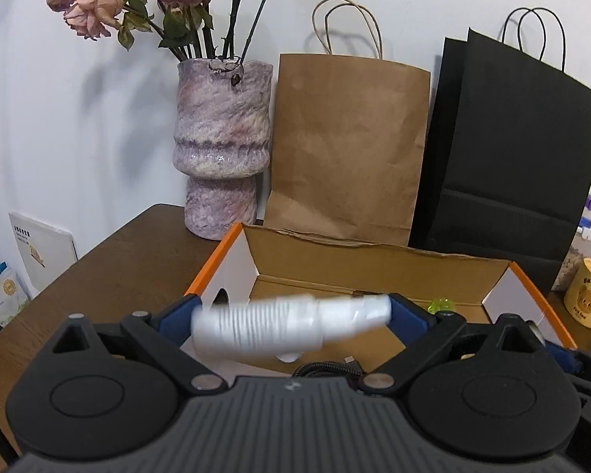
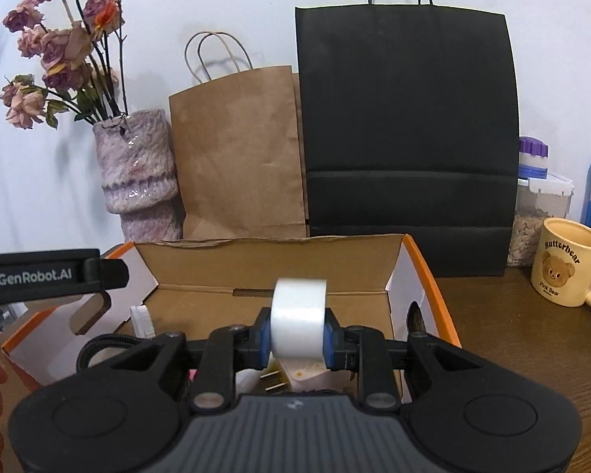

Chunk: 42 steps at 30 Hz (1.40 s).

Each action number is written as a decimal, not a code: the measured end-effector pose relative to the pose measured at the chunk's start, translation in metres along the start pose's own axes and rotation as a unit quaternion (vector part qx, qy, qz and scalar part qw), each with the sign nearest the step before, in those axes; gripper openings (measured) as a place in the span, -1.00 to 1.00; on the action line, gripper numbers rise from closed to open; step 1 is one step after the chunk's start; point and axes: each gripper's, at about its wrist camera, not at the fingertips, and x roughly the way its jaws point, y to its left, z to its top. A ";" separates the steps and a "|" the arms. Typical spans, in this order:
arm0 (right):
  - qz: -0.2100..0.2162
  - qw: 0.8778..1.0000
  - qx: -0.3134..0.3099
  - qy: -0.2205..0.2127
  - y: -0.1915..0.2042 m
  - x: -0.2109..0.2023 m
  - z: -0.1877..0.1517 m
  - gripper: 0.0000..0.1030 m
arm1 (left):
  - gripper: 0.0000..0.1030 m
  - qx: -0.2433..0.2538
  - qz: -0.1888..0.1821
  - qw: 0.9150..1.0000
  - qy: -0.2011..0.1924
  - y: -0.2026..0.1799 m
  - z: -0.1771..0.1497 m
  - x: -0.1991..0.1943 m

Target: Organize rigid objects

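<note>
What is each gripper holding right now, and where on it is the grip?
Left gripper clamps a stack of white plastic cups lying sideways, pads on its two ends. Right gripper pinches a white tape roll by its flat sides.

black bag (image 2: 407, 138), brown bag (image 2: 236, 153), mottled purple vase (image 2: 138, 173)

open box (image 2: 224, 264) ahead, vase (image 1: 220, 149), 2 bags (image 1: 346, 149) behind

Left gripper (image 1: 291, 325) spread wide with blue pads (image 1: 407, 315) pressing inward, right gripper (image 2: 297, 335) pinched narrow, both tilted slightly downward.
</note>
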 end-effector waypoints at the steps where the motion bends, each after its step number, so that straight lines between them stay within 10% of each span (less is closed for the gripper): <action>1: -0.002 1.000 0.001 0.002 -0.001 0.000 0.000 -0.10 | 1.00 0.002 0.002 1.000 -0.001 0.000 0.000 0.000; 4: -0.018 1.000 0.004 -0.010 -0.002 -0.003 0.000 0.69 | 1.00 0.002 0.000 1.000 0.000 0.000 0.001 -0.001; 8: -0.029 0.999 0.011 -0.025 -0.008 -0.007 0.001 1.00 | 1.00 0.001 0.004 1.000 0.002 0.002 0.002 -0.002; 24: -0.034 0.998 0.013 -0.042 -0.017 -0.049 -0.004 1.00 | 1.00 0.014 -0.003 0.999 -0.040 0.010 -0.001 -0.058; 42: -0.026 0.997 -0.019 -0.068 0.002 -0.206 -0.052 1.00 | 1.00 0.048 -0.037 0.997 -0.052 0.039 -0.058 -0.196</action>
